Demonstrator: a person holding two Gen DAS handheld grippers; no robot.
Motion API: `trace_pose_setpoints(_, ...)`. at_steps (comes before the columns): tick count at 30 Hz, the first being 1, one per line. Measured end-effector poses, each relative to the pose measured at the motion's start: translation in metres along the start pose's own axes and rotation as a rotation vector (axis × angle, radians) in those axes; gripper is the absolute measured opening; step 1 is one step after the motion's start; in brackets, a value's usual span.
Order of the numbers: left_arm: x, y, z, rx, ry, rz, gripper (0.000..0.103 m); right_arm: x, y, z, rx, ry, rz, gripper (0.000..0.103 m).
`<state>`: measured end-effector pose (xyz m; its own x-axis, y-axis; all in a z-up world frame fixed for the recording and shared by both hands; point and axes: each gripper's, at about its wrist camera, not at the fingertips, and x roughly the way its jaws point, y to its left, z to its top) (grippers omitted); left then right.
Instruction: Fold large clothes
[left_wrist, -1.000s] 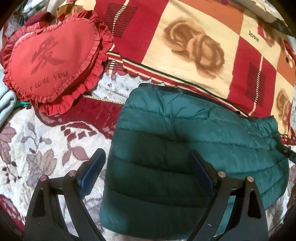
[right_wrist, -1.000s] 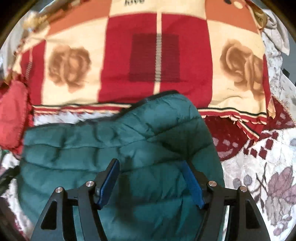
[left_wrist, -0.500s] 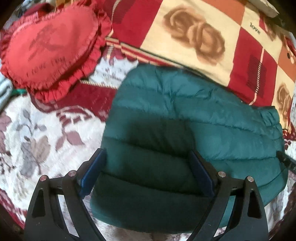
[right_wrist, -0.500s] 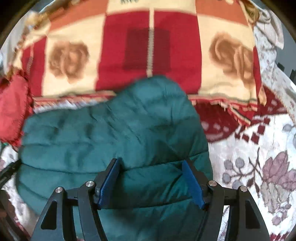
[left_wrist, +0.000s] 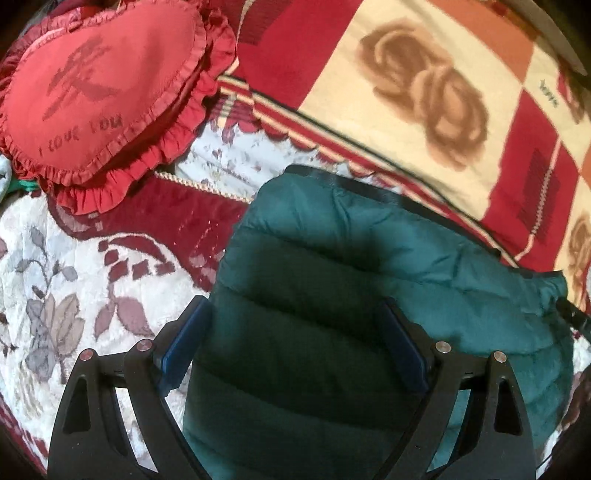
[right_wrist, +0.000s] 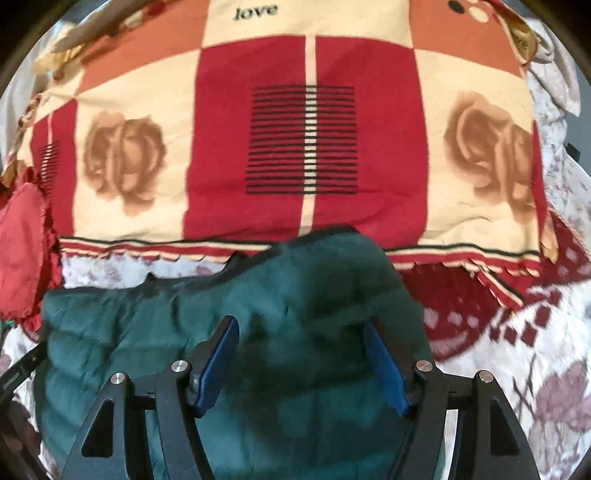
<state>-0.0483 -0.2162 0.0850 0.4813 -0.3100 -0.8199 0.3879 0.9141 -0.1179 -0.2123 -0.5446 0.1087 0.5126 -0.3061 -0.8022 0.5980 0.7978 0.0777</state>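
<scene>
Green quilted puffer jacket (left_wrist: 369, 280), one, folded on the floral bedspread (left_wrist: 66, 295) (one heart pillow (left_wrist: 99, 88) nearby); left claw (left_wrist: 295, 347) and right claw (right_wrist: 301, 363) gape wide over it, gripping nothing

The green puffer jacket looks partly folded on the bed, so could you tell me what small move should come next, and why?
Probably lower both grippers and close them on the green puffer jacket. The left gripper and right gripper both hang open above it, gripping nothing, and the jacket's far edge still bulges toward the rose blanket.
</scene>
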Motion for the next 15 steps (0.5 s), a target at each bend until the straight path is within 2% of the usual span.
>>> trace_pose_setpoints(2,0.007,0.0,0.0,0.004,0.007,0.011,0.092,0.015,-0.004,0.004,0.003,0.027,-0.03,0.067)
trace_pose_setpoints(5,0.016,0.001,0.0,0.004,0.006,0.004,0.092,0.041,-0.017,0.003,0.063,0.091,-0.021,0.07)
trace_pose_setpoints(8,0.02,-0.001,-0.001,0.006,0.0,0.004,0.092,0.049,-0.022,-0.002,0.09,0.085,-0.017,0.073)
trace_pose_setpoints(12,0.019,-0.004,-0.003,0.016,-0.009,0.017,0.092,0.046,-0.018,-0.004,0.065,0.069,-0.049,0.073)
trace_pose_setpoints(15,0.02,-0.003,-0.004,0.015,-0.008,0.014,0.092,0.016,-0.013,-0.006,0.067,0.024,-0.044,0.073)
